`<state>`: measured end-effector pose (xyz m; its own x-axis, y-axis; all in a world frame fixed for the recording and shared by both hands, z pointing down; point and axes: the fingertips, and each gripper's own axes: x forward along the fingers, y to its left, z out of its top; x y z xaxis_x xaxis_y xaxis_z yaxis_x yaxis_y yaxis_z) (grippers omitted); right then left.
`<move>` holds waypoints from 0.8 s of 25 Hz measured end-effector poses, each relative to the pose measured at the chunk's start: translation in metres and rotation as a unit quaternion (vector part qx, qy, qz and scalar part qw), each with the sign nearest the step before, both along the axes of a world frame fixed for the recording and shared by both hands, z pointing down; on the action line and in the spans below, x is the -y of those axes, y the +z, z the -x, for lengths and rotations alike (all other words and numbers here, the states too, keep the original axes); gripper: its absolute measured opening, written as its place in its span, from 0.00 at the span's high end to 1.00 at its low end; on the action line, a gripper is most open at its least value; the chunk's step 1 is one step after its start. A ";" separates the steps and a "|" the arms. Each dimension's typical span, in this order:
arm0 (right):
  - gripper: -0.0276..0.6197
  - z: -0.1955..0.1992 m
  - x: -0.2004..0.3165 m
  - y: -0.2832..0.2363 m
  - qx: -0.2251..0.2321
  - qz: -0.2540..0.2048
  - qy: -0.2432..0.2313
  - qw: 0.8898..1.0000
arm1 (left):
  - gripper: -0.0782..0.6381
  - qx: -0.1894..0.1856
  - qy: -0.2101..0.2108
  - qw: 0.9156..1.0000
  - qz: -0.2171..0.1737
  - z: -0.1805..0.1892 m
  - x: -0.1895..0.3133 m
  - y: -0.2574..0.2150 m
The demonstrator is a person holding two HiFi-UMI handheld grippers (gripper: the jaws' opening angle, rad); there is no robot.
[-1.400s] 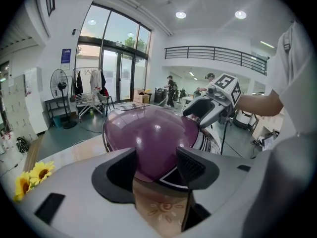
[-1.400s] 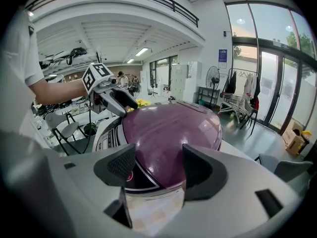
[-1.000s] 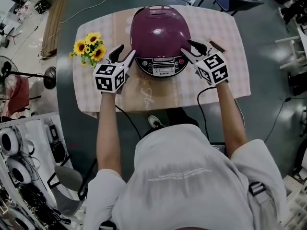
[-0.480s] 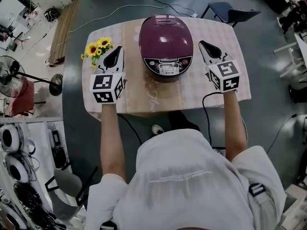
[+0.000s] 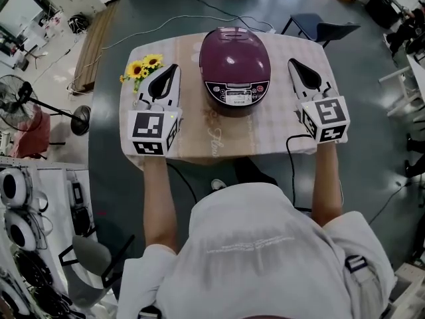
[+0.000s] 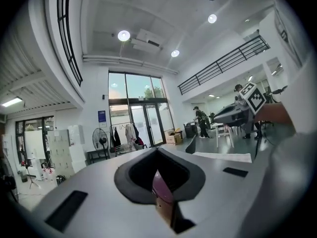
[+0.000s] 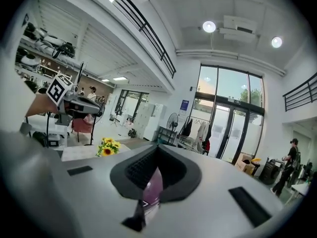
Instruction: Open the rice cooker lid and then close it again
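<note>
Cloth-covered table (image 5: 219, 141): carries the maroon rice cooker (image 5: 236, 62), lid down, at its middle. My left gripper (image 5: 172, 68) and right gripper (image 5: 293, 63) flank it without touching, jaws closed on nothing. Sunflowers (image 5: 145, 66): beside my left gripper.

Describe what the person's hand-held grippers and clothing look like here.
The left hand-held gripper and the right hand-held gripper each have a pale grey body tapering to black beak-shaped jaws, with a white marker cube printed with black squares at the rear. A black cable trails from the right one. The person wears a white short-sleeved shirt.
</note>
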<state>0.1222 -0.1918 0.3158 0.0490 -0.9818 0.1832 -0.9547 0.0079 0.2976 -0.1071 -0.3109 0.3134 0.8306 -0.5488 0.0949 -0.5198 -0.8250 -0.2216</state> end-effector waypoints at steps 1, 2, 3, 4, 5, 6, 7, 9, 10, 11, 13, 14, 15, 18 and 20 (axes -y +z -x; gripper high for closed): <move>0.92 0.002 -0.001 -0.004 -0.004 -0.003 -0.001 1.000 | 0.87 -0.001 0.002 1.000 -0.004 -0.001 -0.003 -0.004; 0.92 0.005 -0.002 -0.006 -0.006 -0.004 -0.003 1.000 | 0.87 -0.002 0.004 1.000 -0.008 -0.002 -0.005 -0.007; 0.92 0.008 -0.002 -0.008 -0.005 -0.005 -0.008 1.000 | 0.87 -0.003 0.006 1.000 -0.011 -0.003 -0.007 -0.009; 0.92 0.011 -0.002 -0.008 -0.005 -0.004 -0.014 1.000 | 0.87 -0.003 0.008 1.000 -0.013 -0.004 -0.008 -0.010; 0.92 0.014 -0.003 -0.009 -0.004 -0.003 -0.019 1.000 | 0.87 -0.002 0.009 1.000 -0.015 -0.005 -0.009 -0.011; 0.92 0.016 -0.003 -0.009 -0.005 -0.003 -0.022 1.000 | 0.87 -0.002 0.010 1.000 -0.015 -0.005 -0.009 -0.011; 0.92 0.017 -0.003 -0.010 -0.007 -0.003 -0.024 1.000 | 0.87 0.000 0.010 1.000 -0.016 -0.005 -0.010 -0.011; 0.92 0.017 -0.003 -0.009 -0.009 -0.002 -0.022 1.000 | 0.87 0.003 0.009 1.000 -0.016 -0.005 -0.010 -0.010; 0.92 0.016 -0.002 -0.008 -0.011 -0.001 -0.020 1.000 | 0.87 0.004 0.009 1.000 -0.017 -0.005 -0.010 -0.010; 0.92 0.015 -0.002 -0.008 -0.012 0.000 -0.017 1.000 | 0.87 0.004 0.010 1.000 -0.017 -0.006 -0.009 -0.010; 0.92 0.013 -0.001 -0.007 -0.015 0.002 -0.014 1.000 | 0.87 0.004 0.011 1.000 -0.017 -0.007 -0.009 -0.010; 0.92 0.012 -0.001 -0.006 -0.017 0.003 -0.014 1.000 | 0.87 0.004 0.011 1.000 -0.016 -0.007 -0.009 -0.010; 0.92 0.011 -0.001 -0.005 -0.018 0.005 -0.013 1.000 | 0.87 0.005 0.011 1.000 -0.016 -0.008 -0.008 -0.010; 0.92 0.011 0.000 -0.003 -0.018 0.009 -0.014 1.000 | 0.87 0.006 0.012 1.000 -0.013 -0.009 -0.007 -0.008; 0.92 0.011 0.001 -0.001 -0.019 0.011 -0.016 1.000 | 0.87 0.007 0.013 1.000 -0.012 -0.010 -0.007 -0.007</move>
<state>0.1115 -0.1926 0.3147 0.0253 -0.9787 0.2038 -0.9421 0.0449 0.3324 -0.0973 -0.3040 0.3066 0.8435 -0.5290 0.0936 -0.4947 -0.8328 -0.2485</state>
